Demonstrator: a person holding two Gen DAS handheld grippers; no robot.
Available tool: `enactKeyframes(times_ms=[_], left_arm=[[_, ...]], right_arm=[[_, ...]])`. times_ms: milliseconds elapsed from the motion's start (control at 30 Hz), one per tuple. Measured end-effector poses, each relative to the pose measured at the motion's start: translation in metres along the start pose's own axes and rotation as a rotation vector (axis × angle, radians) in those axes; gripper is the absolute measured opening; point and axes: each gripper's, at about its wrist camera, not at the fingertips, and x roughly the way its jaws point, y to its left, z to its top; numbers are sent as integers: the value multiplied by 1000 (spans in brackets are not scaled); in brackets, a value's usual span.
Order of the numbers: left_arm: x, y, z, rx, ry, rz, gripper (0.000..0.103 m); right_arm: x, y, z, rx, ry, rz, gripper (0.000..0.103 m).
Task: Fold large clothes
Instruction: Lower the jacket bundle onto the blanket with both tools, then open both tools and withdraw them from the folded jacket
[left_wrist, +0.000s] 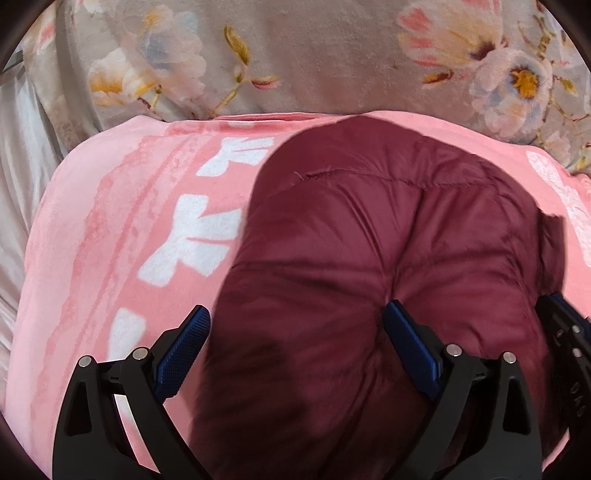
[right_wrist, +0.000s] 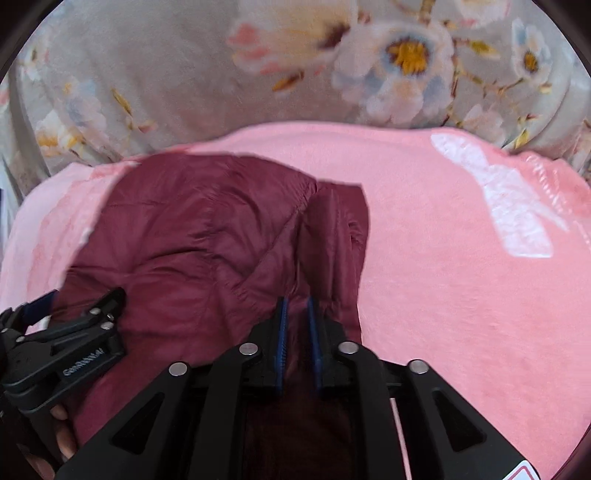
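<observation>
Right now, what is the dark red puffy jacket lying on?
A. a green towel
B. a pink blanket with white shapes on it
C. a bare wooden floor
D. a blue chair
B: the dark red puffy jacket lies spread on a pink blanket with white shapes printed on it, and pink shows around the jacket in both wrist views.

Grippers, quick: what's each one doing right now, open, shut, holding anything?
Left gripper: open wide over the maroon puffer jacket, gripping nothing.
Right gripper: jaws slightly apart, a jacket fold between them, pads not clearly pressing.
</observation>
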Motion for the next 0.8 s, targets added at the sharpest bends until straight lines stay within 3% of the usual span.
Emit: enactKeyframes(times_ms=[133,333,567,800], left_arm=[[-44,12,-9,-12,-41,-13,93],[-97,15,-36,4,-76,-2,93],[-127,17,-90,-9,-60,4,93],[-139,14,-143,-20,-44,23,94]], right_arm=[[-45,1,-10,-8,-36,22,31],[-98,-4,-42,-6,-62,14,58],[-134,-4,-88,-51,-65,0,73],[-151,-5,-135,-70,-40,-8,78]])
